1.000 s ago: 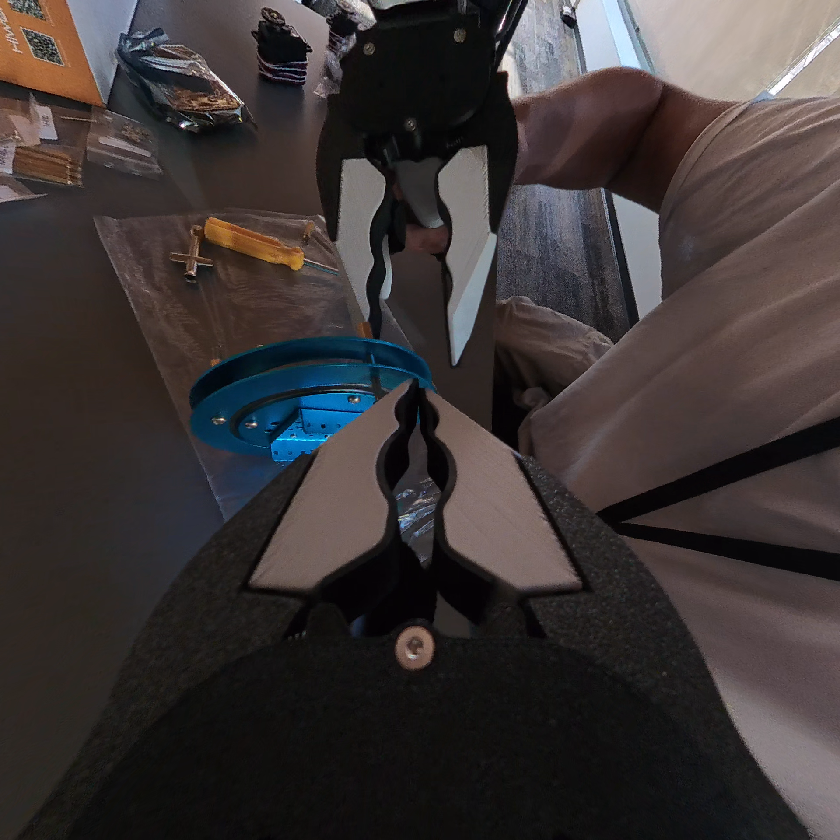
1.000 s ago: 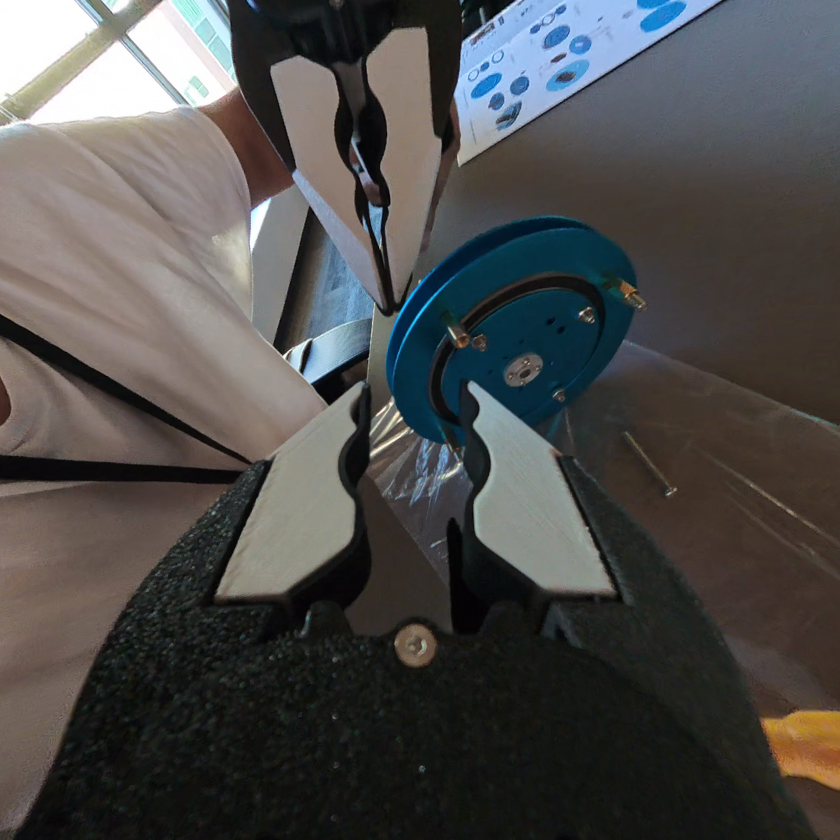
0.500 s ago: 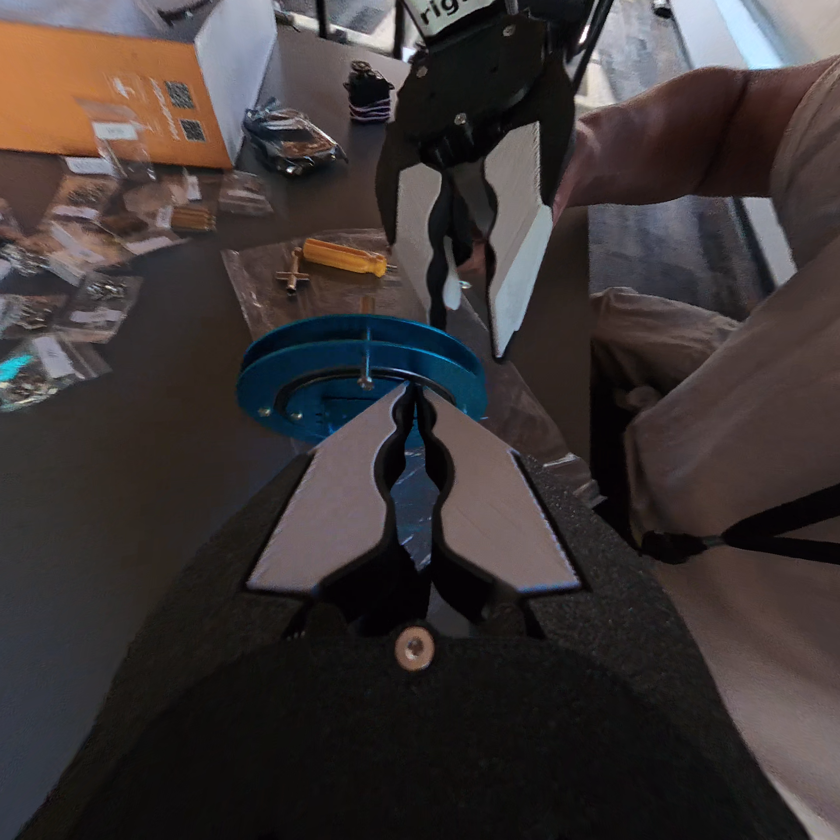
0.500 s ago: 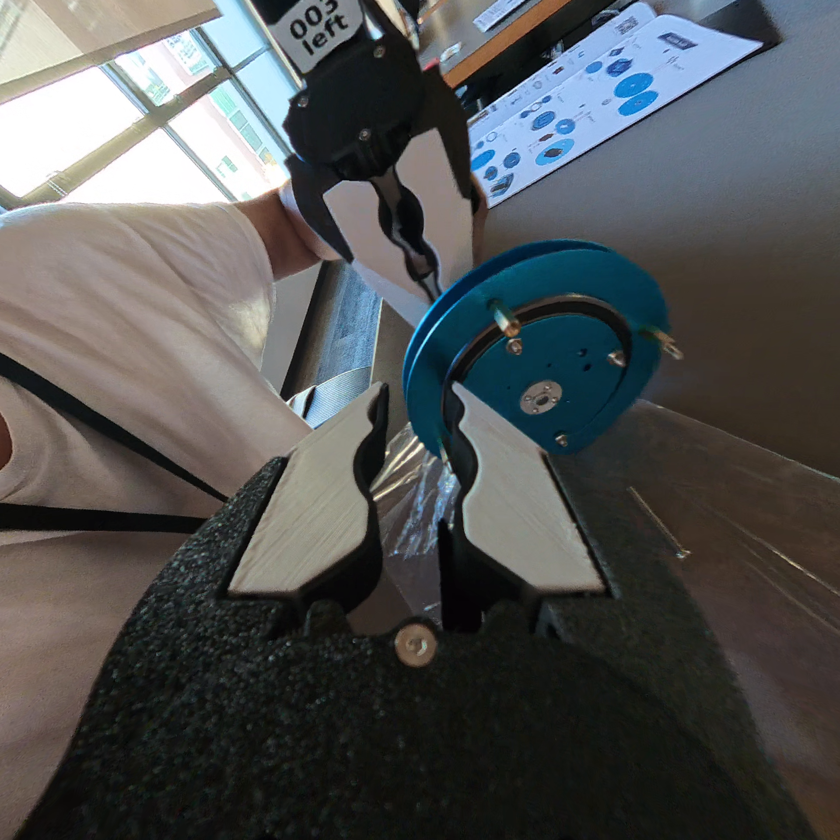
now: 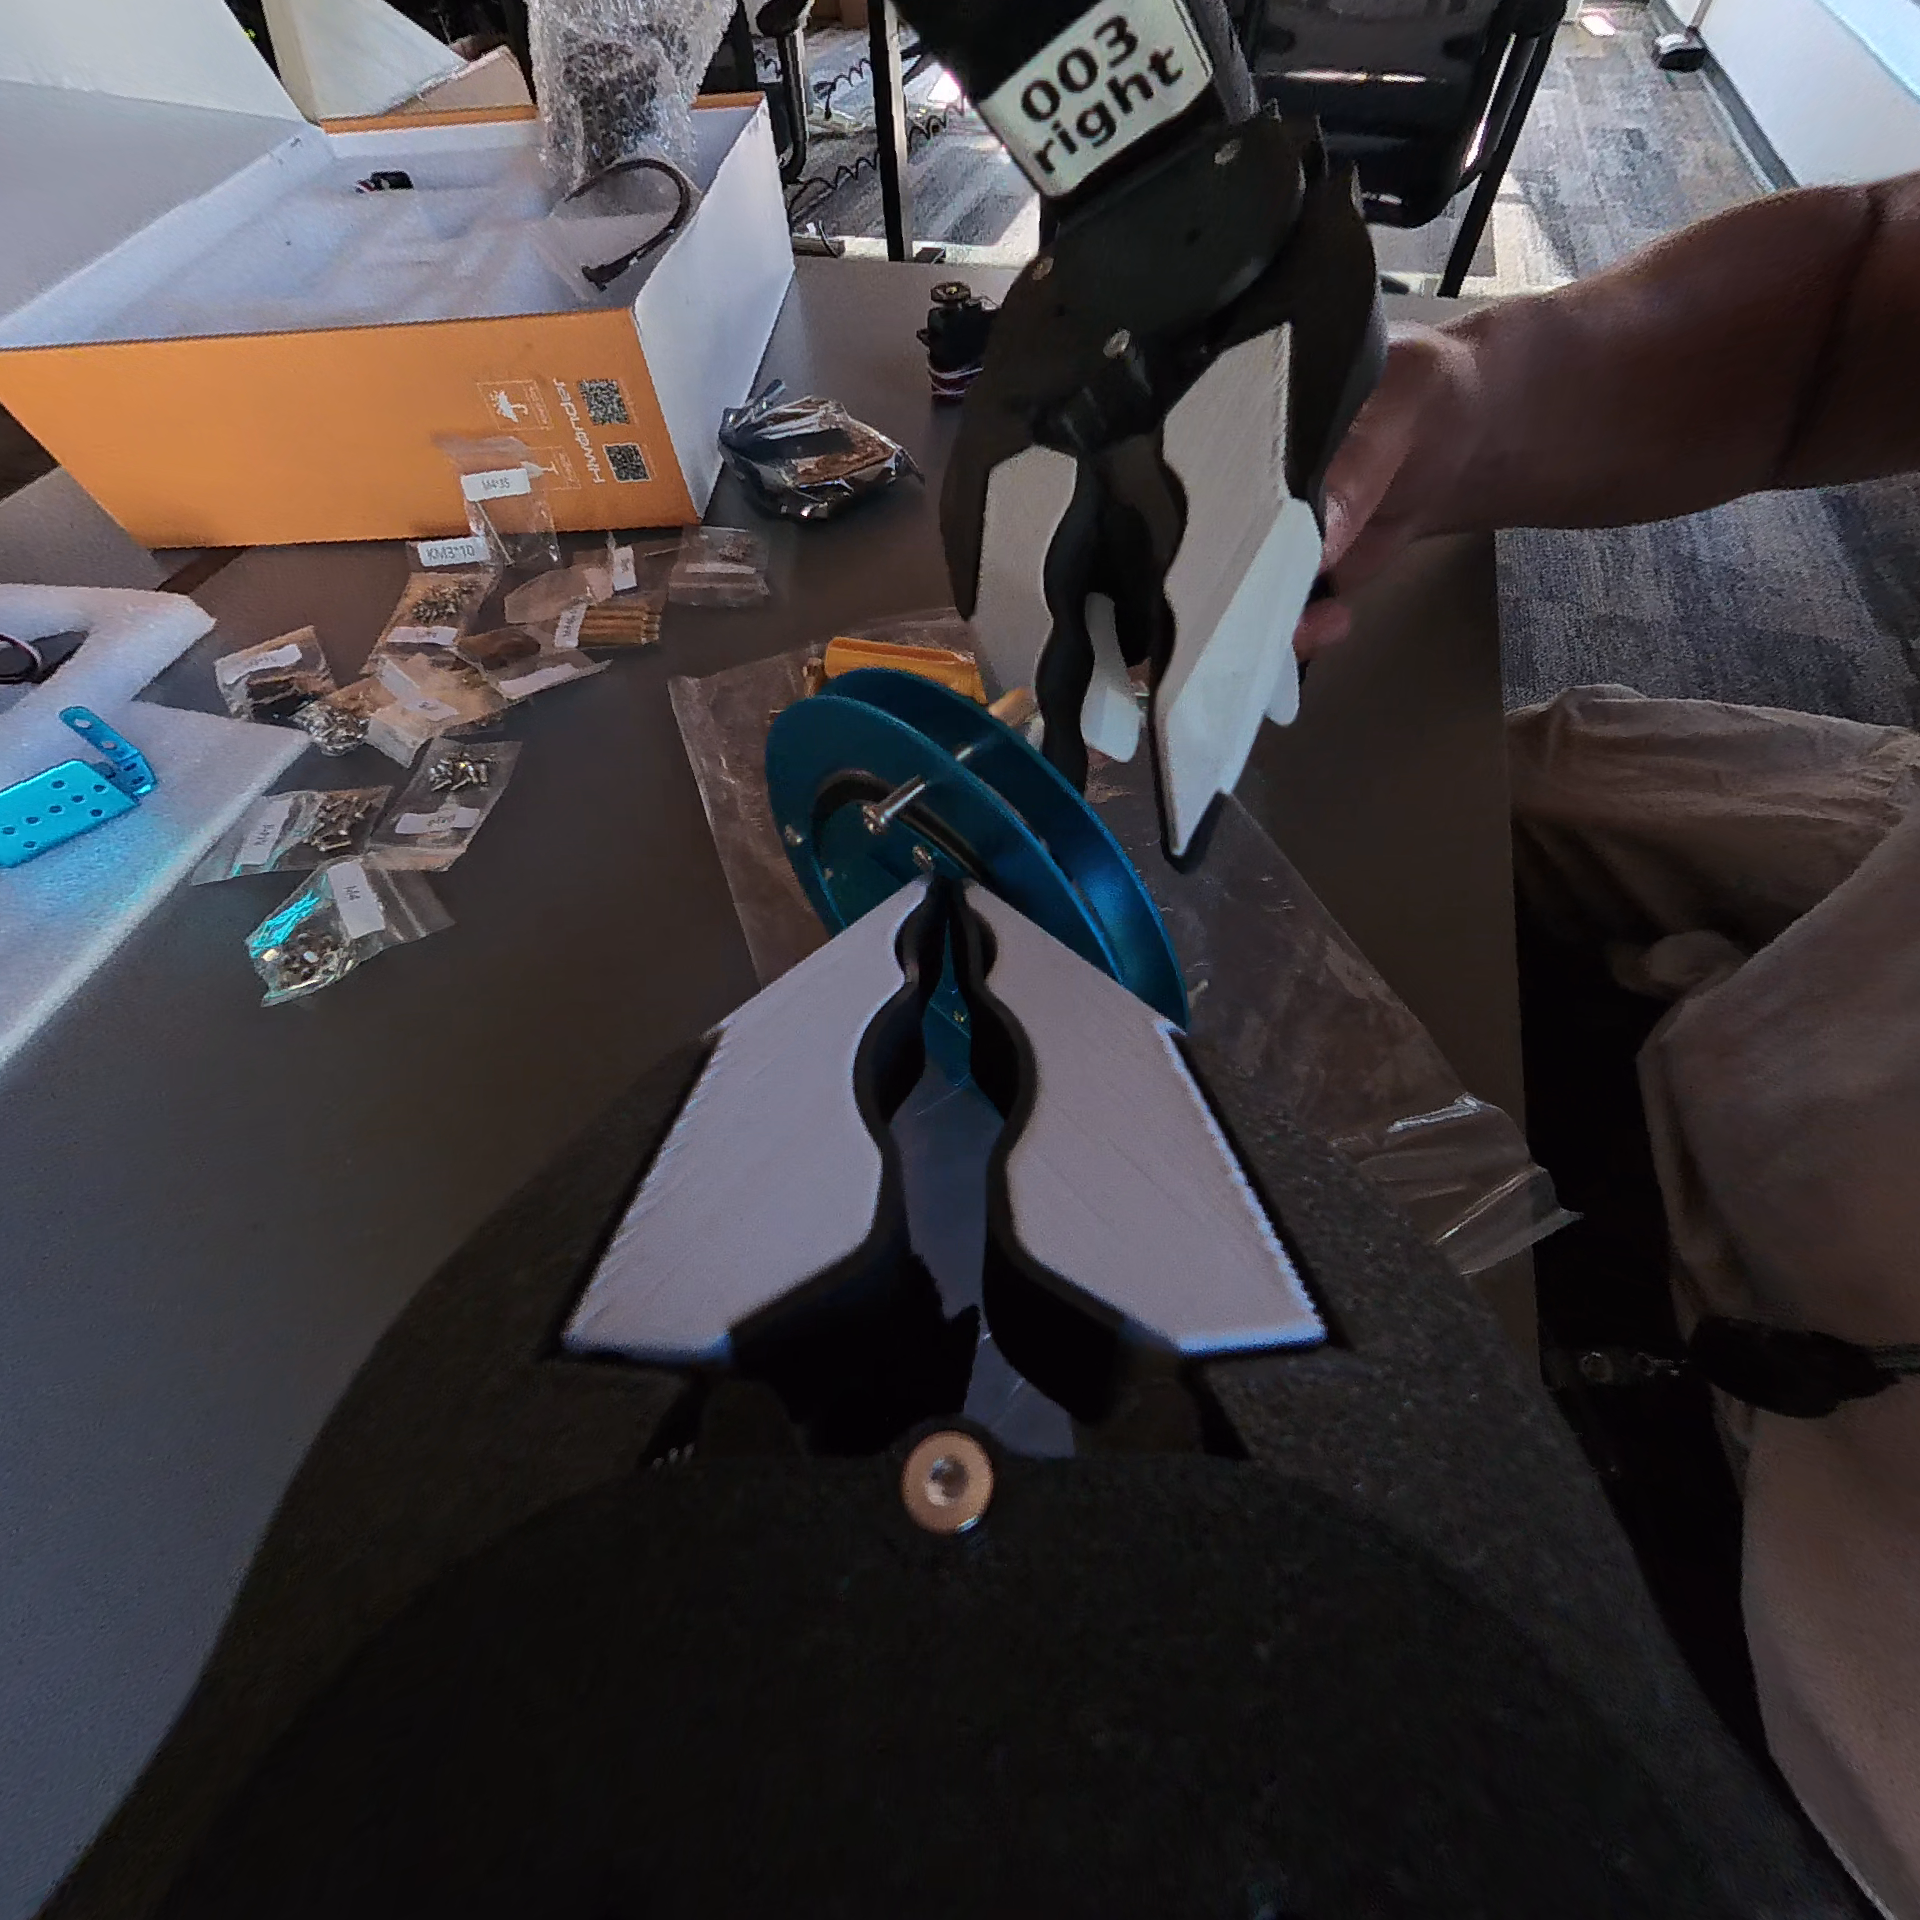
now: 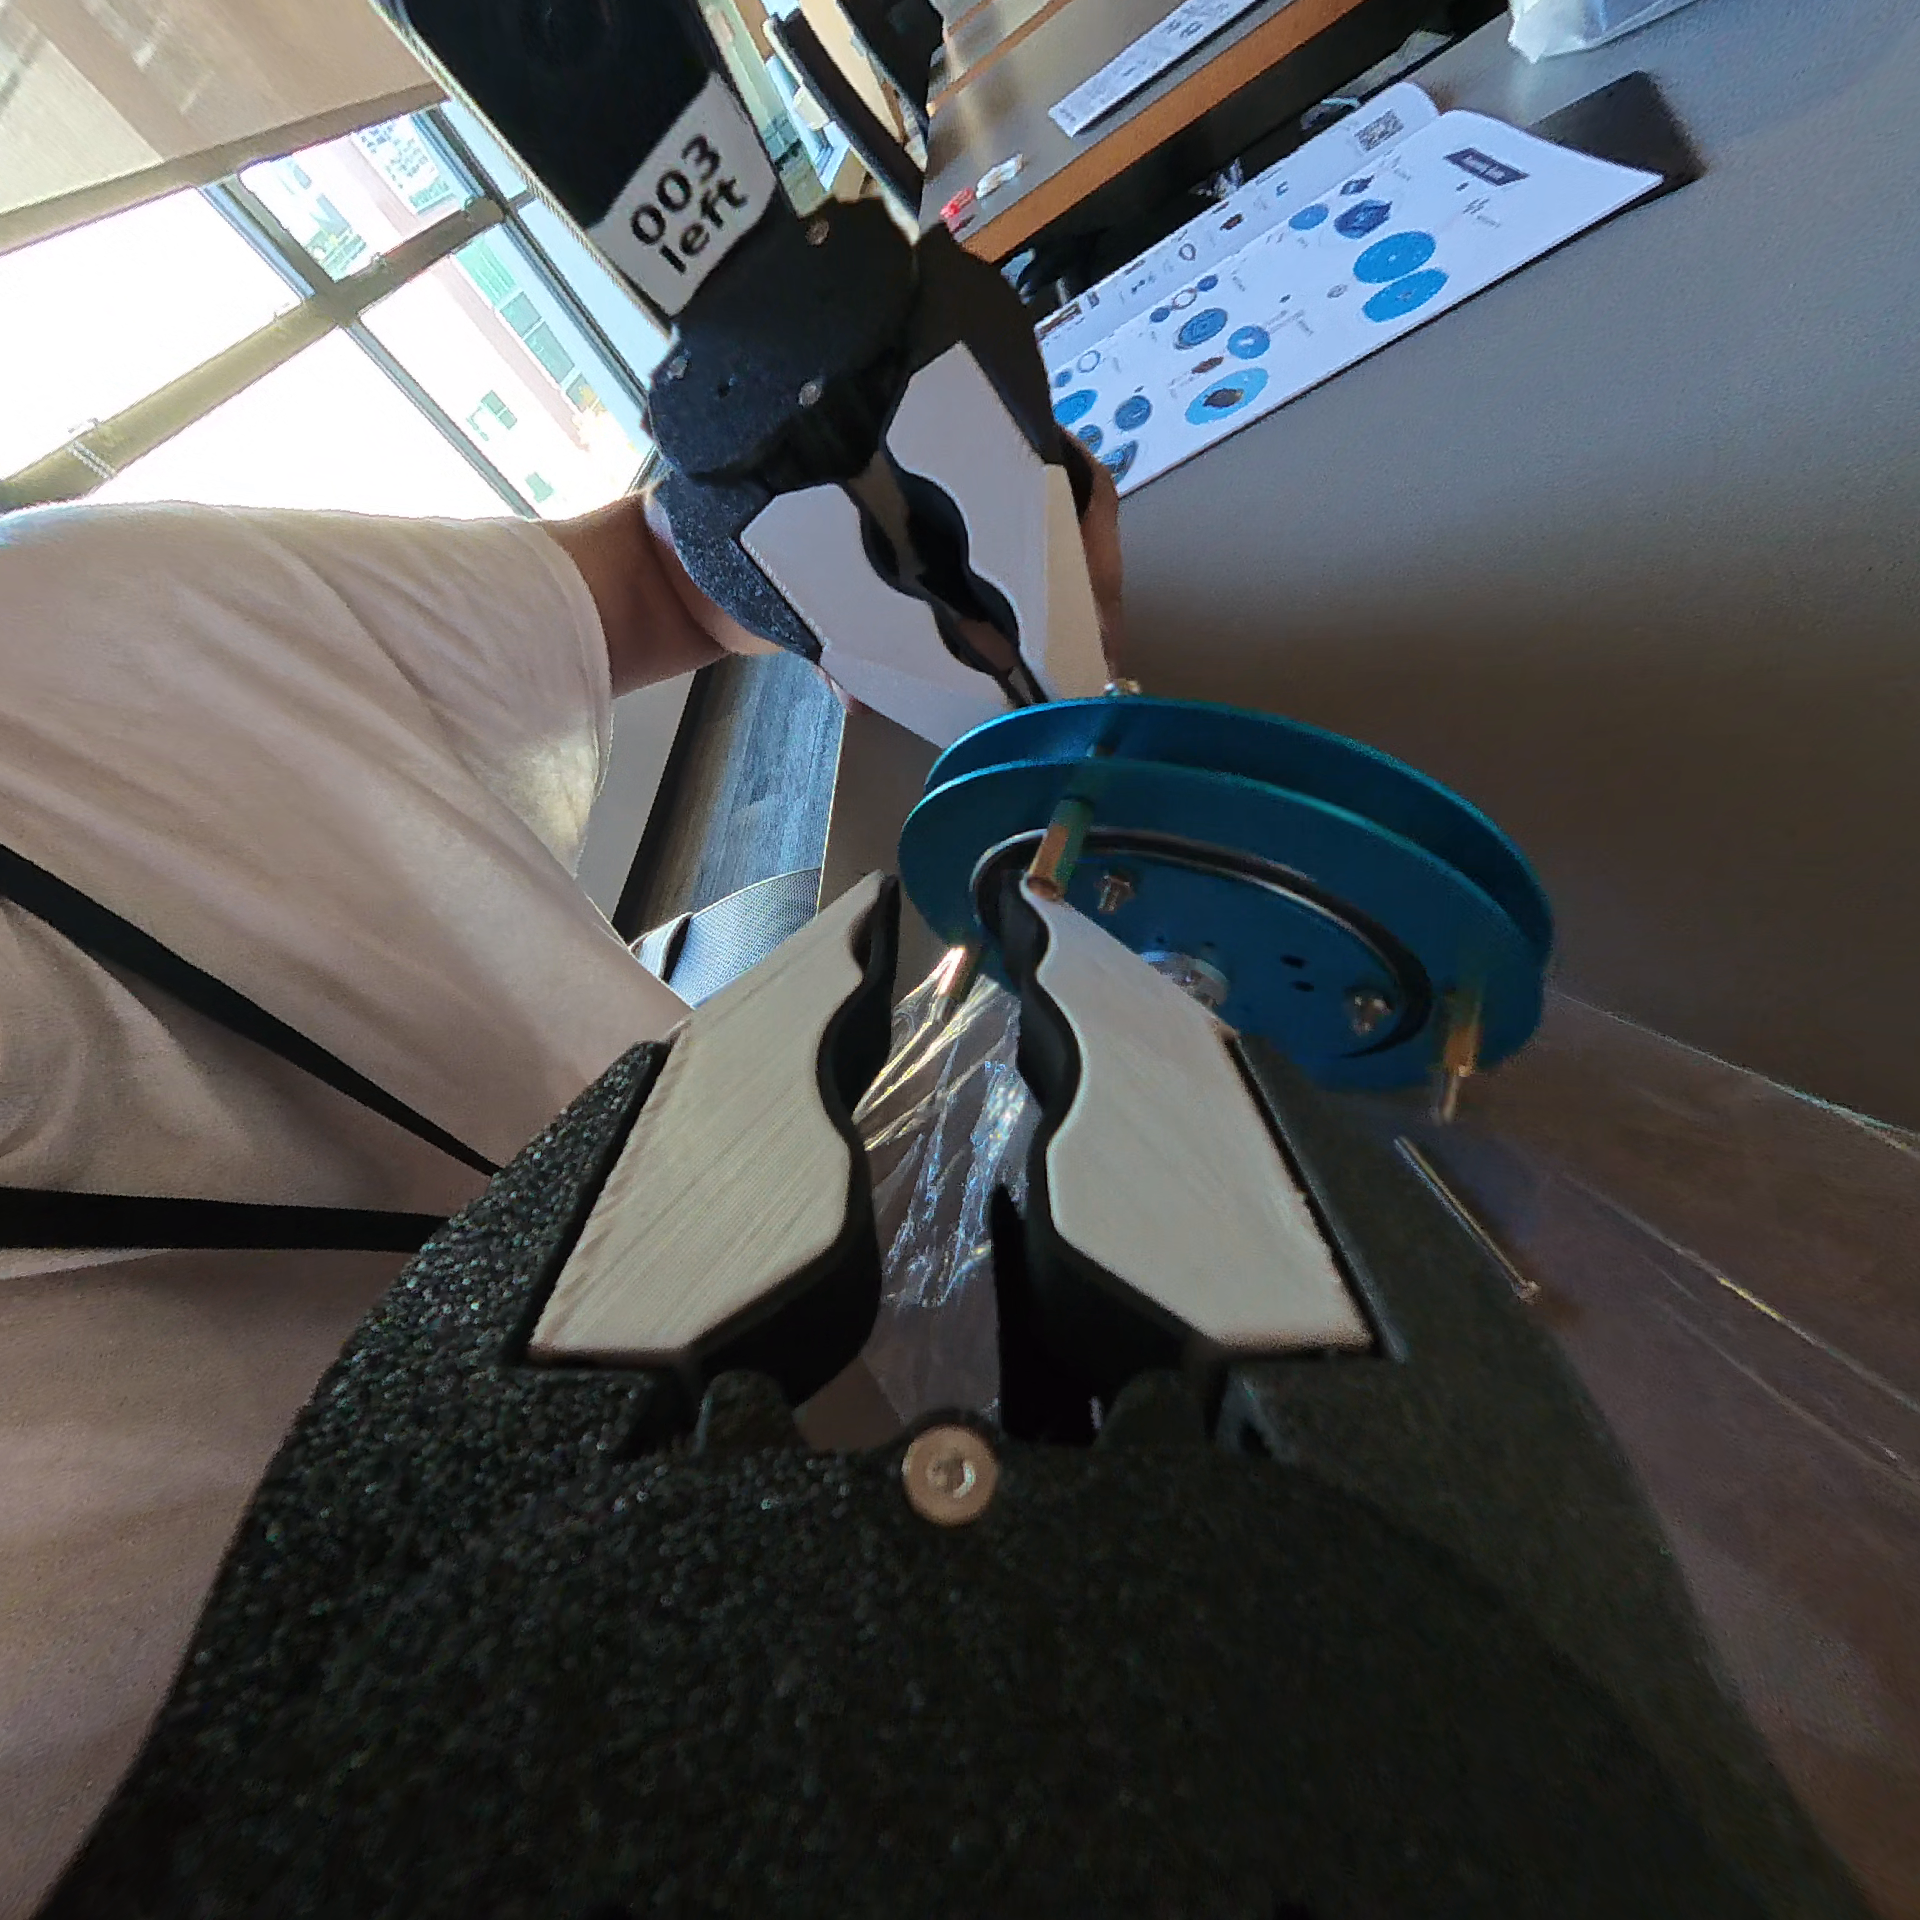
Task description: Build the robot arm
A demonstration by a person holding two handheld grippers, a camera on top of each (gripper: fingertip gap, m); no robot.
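A blue two-disc wheel assembly (image 5: 966,821) with brass standoffs and screws is held tilted above a clear plastic sheet (image 5: 1309,997). My left gripper (image 5: 940,896) is shut on its near edge, and blue metal shows between the fingers. In the right wrist view the left gripper (image 6: 1023,681) pinches the rim of the upper disc of the assembly (image 6: 1299,904). My right gripper (image 6: 958,888) is open and empty. Its right fingertip (image 6: 1039,894) is next to a brass standoff (image 6: 1058,857). In the left wrist view the right gripper (image 5: 1127,810) hangs just above and behind the assembly.
On the dark table there is an orange-and-white box (image 5: 343,416), several small bags of screws (image 5: 416,717), white foam with a blue bracket (image 5: 62,790), a yellow-handled screwdriver (image 5: 894,660) and a black servo (image 5: 951,343). A printed sheet (image 6: 1351,281) and a loose long screw (image 6: 1465,1216) lie farther off. The person's torso is close on the right. The grippers are tip to tip, or close to it.
The assembly has been tipped from nearly flat to steeply tilted, still in my shut left gripper. The right gripper has stayed open and has shifted to the disc's edge.
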